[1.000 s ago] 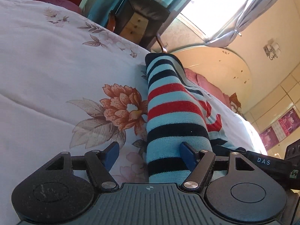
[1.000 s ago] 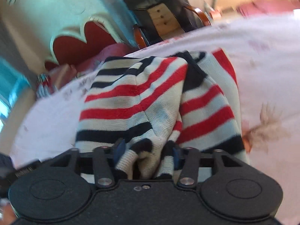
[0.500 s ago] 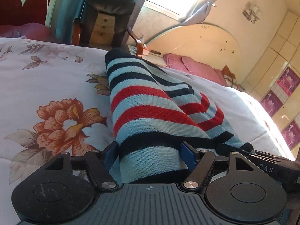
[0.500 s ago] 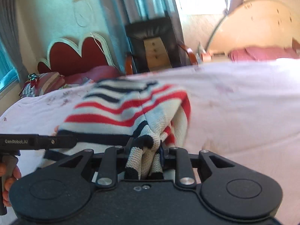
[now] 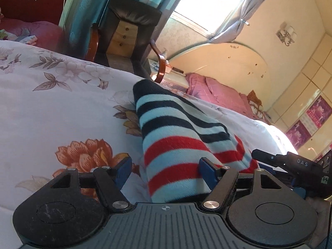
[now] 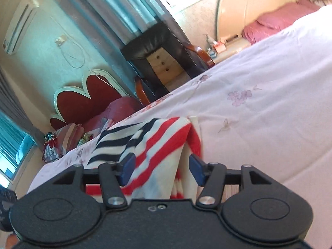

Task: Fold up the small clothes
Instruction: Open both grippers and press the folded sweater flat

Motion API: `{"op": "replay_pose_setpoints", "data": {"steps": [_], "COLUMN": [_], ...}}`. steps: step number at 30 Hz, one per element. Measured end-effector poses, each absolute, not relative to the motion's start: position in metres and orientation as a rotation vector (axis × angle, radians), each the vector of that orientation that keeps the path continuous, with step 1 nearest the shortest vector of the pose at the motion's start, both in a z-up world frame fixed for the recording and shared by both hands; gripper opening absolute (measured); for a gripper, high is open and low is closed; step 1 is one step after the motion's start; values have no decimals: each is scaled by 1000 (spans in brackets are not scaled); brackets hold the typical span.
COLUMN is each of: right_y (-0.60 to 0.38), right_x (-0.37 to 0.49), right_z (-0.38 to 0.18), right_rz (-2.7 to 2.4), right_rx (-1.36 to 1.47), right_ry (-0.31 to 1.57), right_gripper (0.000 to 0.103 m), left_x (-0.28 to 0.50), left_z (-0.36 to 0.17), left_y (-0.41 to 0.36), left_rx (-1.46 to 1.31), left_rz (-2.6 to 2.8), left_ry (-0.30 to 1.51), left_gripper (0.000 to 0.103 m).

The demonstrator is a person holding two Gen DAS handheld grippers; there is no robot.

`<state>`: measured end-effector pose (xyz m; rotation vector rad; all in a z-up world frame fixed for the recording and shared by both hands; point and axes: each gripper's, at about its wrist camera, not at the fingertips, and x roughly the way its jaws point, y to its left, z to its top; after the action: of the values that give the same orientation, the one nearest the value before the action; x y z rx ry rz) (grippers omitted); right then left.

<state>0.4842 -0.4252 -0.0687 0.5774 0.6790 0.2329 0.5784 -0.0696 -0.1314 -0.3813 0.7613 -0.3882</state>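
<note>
Sweater [image 5: 176, 145] on bedspread [image 5: 62, 108], doubled into narrow strip; further folds likely left. Right gripper [image 6: 161, 166] jaws just opened, cloth loose between. Left gripper [image 5: 166, 170] wide, gripping nothing.

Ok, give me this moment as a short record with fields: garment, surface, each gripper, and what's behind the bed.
garment: striped knit, folded, lying on the bed
surface: floral bedspread
left gripper: open, knit between the fingers, the left pad clear of the cloth
right gripper: jaws have just been opening; knit lies between them, pads not pressing it
behind the bed: dark armchair, curtained window
</note>
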Motion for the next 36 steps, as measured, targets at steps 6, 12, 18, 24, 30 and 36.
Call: {"op": "replay_pose_setpoints", "data": {"steps": [6, 12, 18, 24, 30, 36], "right_y": [-409, -411, -417, -410, -400, -406], "right_x": [513, 505, 491, 423, 384, 372], "right_z": [-71, -88, -64, -45, -60, -63], "right_rz": [247, 198, 183, 264, 191, 141], "right_rx": [377, 285, 356, 368, 316, 374], "right_ry": [671, 673, 694, 698, 736, 709], "right_gripper": [10, 10, 26, 22, 13, 22], "left_x": [602, 603, 571, 525, 505, 483], "left_z": [-147, -150, -127, -127, -131, -112], "left_y": [-87, -109, -94, -80, -82, -79], "left_rx": [-366, -291, -253, -258, -138, -81], "left_rz": [-394, -400, -448, -469, -457, -426], "left_ry": [836, 822, 759, 750, 737, 712], "left_gripper": [71, 71, 71, 71, 71, 71]}}
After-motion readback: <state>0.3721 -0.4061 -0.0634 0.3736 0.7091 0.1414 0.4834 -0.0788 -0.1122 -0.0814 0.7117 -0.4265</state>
